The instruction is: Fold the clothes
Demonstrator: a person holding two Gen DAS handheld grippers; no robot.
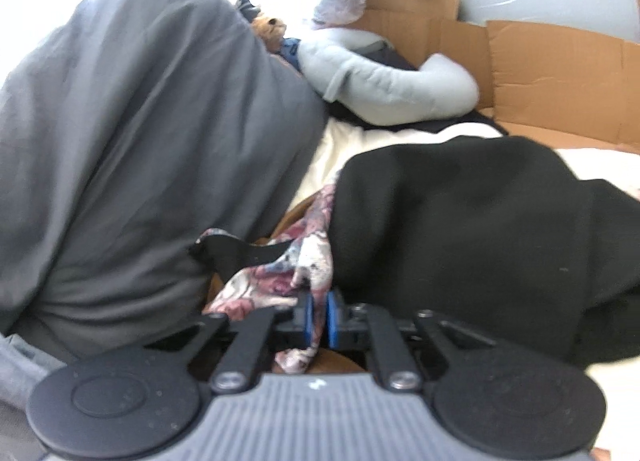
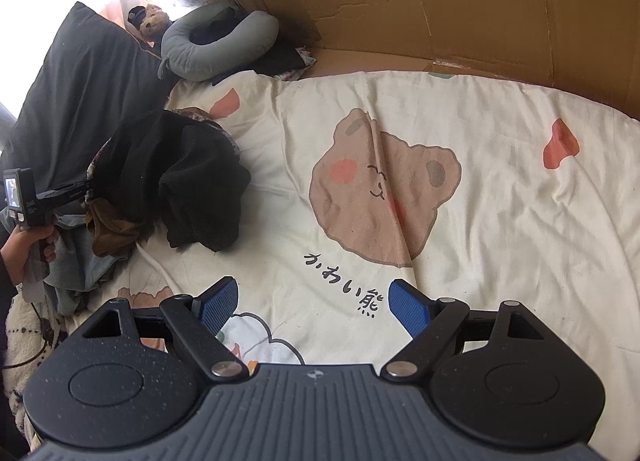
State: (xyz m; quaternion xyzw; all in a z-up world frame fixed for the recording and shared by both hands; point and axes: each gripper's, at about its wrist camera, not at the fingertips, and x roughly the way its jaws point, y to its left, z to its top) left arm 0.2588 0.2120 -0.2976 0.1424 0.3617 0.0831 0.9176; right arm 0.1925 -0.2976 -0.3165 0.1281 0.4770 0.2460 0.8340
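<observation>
Right gripper (image 2: 312, 307) spread wide, blue pads empty, hovering above cream bedsheet (image 2: 500, 221) printed with bear face. Heap of black clothes (image 2: 180, 177) lying left, beside dark pillow (image 2: 80, 93). Cardboard (image 2: 440, 1) lining far edge.

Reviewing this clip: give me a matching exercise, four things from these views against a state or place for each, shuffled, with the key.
Things:
1. left tongs
2. right tongs
3. black garment
4. grey neck pillow

States or places:
A. open above the bear-print sheet, holding nothing
B. curled by the cardboard
C. shut on the floral cloth
D. heaped on the clothes pile

Pairs: 1-C, 2-A, 3-D, 4-B
</observation>
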